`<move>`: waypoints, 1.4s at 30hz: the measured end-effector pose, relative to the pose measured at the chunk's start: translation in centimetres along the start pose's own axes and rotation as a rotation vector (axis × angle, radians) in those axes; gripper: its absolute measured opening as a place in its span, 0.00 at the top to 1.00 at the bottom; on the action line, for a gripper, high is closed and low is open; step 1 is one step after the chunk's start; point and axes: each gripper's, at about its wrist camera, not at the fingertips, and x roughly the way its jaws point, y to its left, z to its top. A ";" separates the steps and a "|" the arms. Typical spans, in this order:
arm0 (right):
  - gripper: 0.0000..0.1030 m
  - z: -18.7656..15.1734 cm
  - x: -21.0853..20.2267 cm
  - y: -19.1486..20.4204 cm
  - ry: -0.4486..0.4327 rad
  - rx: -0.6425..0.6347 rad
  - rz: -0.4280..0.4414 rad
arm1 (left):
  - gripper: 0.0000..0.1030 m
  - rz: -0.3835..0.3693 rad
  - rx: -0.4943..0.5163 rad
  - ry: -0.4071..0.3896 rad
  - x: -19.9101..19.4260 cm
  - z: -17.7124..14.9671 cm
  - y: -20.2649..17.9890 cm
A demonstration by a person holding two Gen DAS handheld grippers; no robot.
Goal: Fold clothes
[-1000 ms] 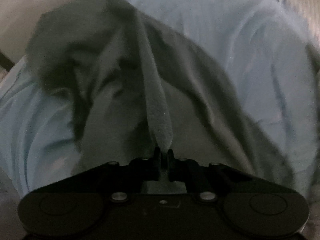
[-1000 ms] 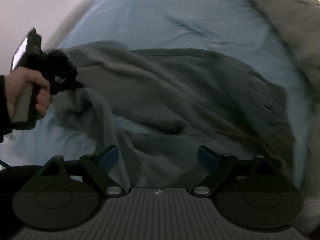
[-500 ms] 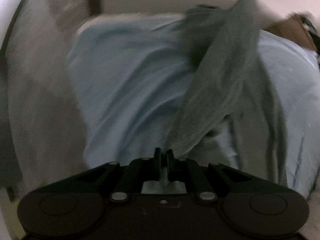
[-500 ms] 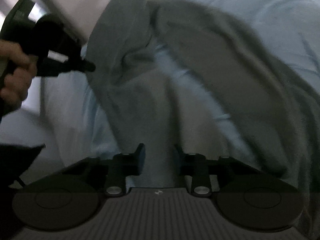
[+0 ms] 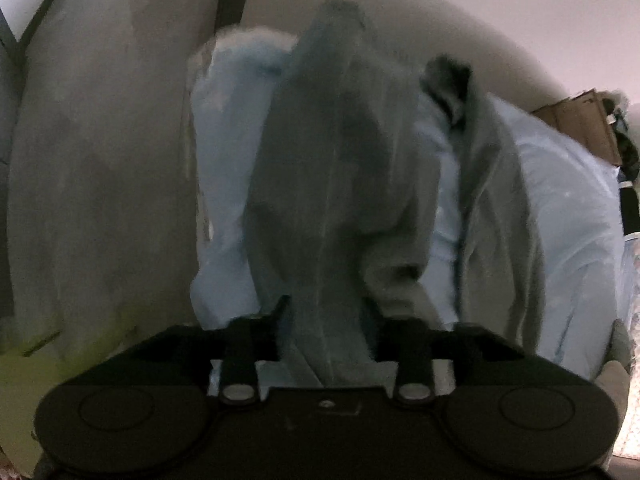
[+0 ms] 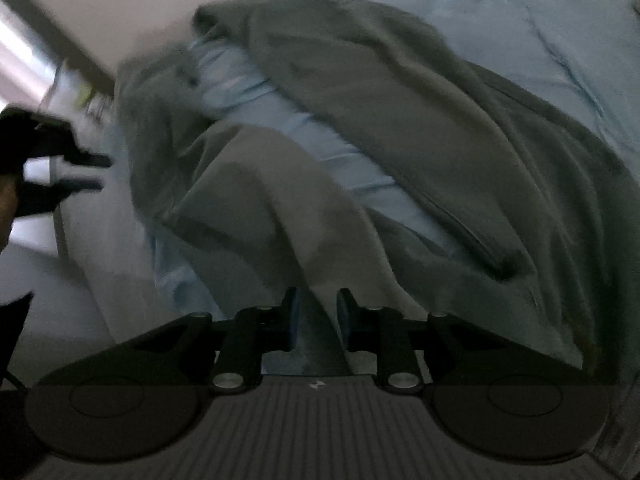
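Pale blue bedsheet (image 6: 520, 28) under dim light; grey garment (image 6: 400, 128) sprawls across it. Right gripper (image 6: 314, 312) clamps garment fold. Left gripper (image 5: 326, 316), jaws just opening, stands apart, cloth loose between.

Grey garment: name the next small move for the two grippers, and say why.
Probably draw the left gripper back clear. Its jaws have just been opening, with the grey garment loose between them, while the right gripper pinches a fold on the light blue sheet.
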 end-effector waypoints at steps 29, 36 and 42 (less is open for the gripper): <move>0.60 5.9 0.6 10.0 -0.020 0.326 -0.210 | 0.55 0.104 -0.109 -0.007 8.7 23.9 0.0; 0.57 7.1 -0.1 10.1 -0.008 0.423 -0.272 | 0.59 0.097 -0.077 0.043 11.8 25.3 0.0; 0.57 8.6 -0.4 11.0 -0.032 0.422 -0.292 | 0.95 0.025 -0.048 0.082 12.5 25.4 0.4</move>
